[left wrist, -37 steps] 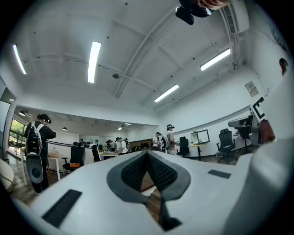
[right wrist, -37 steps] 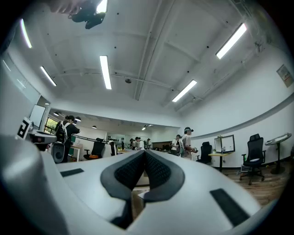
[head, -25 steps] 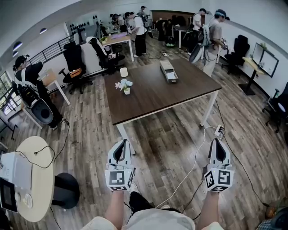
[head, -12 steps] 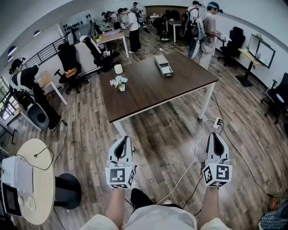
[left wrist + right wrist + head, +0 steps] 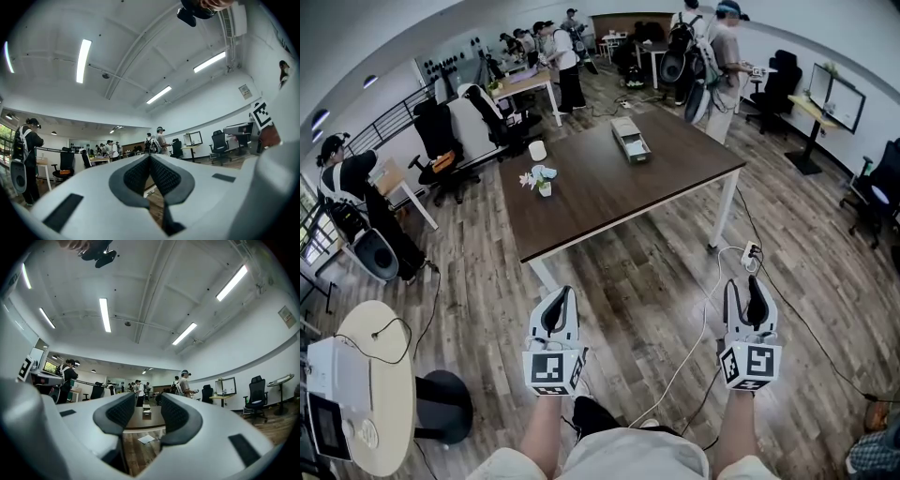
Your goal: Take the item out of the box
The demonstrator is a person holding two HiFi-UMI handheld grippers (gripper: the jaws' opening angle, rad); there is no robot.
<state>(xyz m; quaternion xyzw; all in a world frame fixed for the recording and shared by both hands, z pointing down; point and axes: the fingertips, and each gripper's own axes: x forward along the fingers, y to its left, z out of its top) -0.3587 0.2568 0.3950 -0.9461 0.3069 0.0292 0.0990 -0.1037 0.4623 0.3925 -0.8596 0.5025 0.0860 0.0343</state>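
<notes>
From the head view, the person stands on a wood-plank floor with both forearms stretched forward, side by side and about parallel. The left gripper and the right gripper both point ahead toward a dark brown rectangular table. Each has its marker cube nearest the body. The left one's jaws lie pressed together. The right one's jaws stand spread, having just been opening, with only floor showing between them. An oblong grey open-topped box lies near the table's far end, well apart from both grippers. What it holds cannot be made out. A small vase of flowers and a white cup stand toward the table's left side. A white cable trails across the floor between the grippers.

In the left gripper view, the left gripper points roughly level. Its ribbed dark pads meet along one line and pinch nothing.

In the right gripper view, the right gripper also points roughly level. Its pads are parted with a clear gap. Through that gap the table and the box on it show far off. A white sheet of paper lies on the floor before the table.
</notes>
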